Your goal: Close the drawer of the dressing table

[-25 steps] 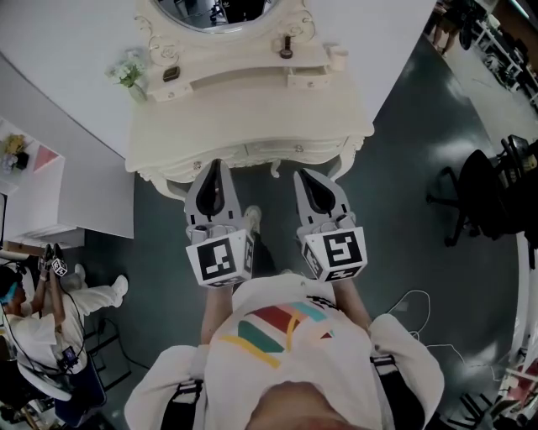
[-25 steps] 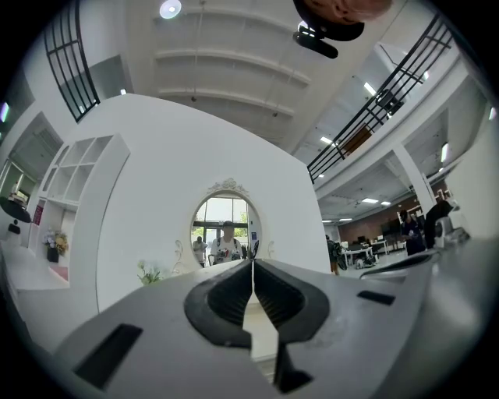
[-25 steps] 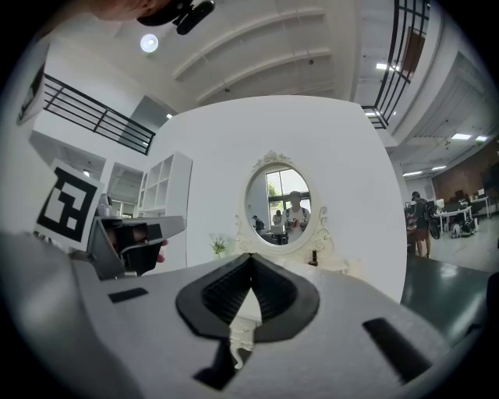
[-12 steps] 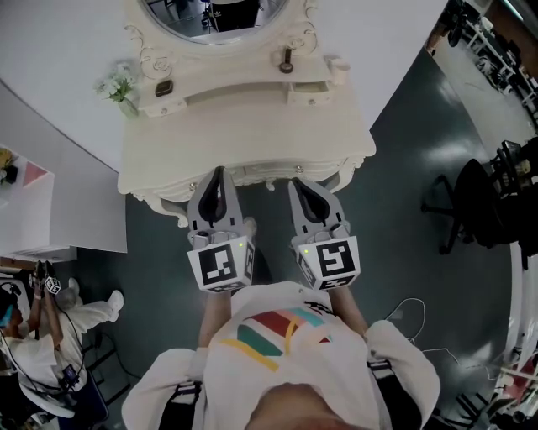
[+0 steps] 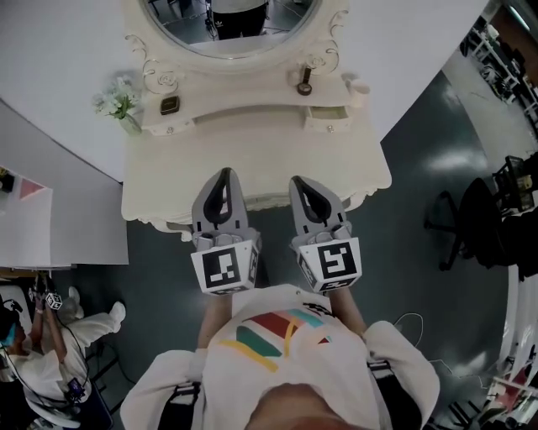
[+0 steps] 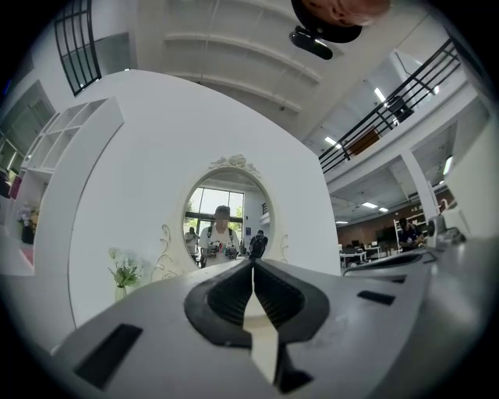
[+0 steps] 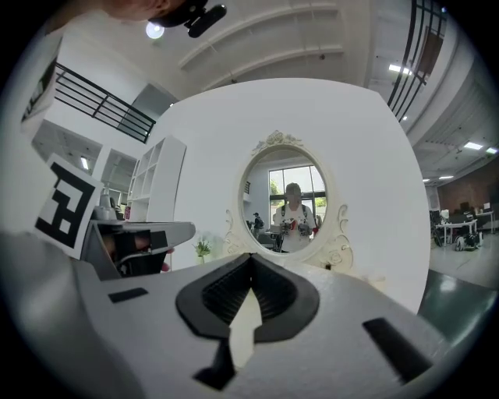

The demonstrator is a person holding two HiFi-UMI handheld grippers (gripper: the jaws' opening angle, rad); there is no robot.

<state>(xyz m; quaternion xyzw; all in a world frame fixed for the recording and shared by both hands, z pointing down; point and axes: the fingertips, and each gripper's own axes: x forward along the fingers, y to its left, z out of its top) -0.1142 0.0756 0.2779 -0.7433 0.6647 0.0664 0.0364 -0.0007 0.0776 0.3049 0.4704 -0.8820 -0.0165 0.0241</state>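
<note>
My left tongs (image 5: 220, 173) and right tongs (image 5: 301, 180) are both clenched empty, tips over the front edge of the cream, scroll-carved dressing table (image 5: 252, 155). Its small right drawer (image 5: 327, 118) juts out below the oval mirror (image 5: 227, 25).

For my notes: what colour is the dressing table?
The dressing table is cream, clearest in the head view.

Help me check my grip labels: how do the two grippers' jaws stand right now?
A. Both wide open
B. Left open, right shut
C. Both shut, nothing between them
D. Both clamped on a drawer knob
C: in its own view the left gripper shows its pads meeting at the tips, and so does the right gripper; neither has anything between its jaws.
</note>
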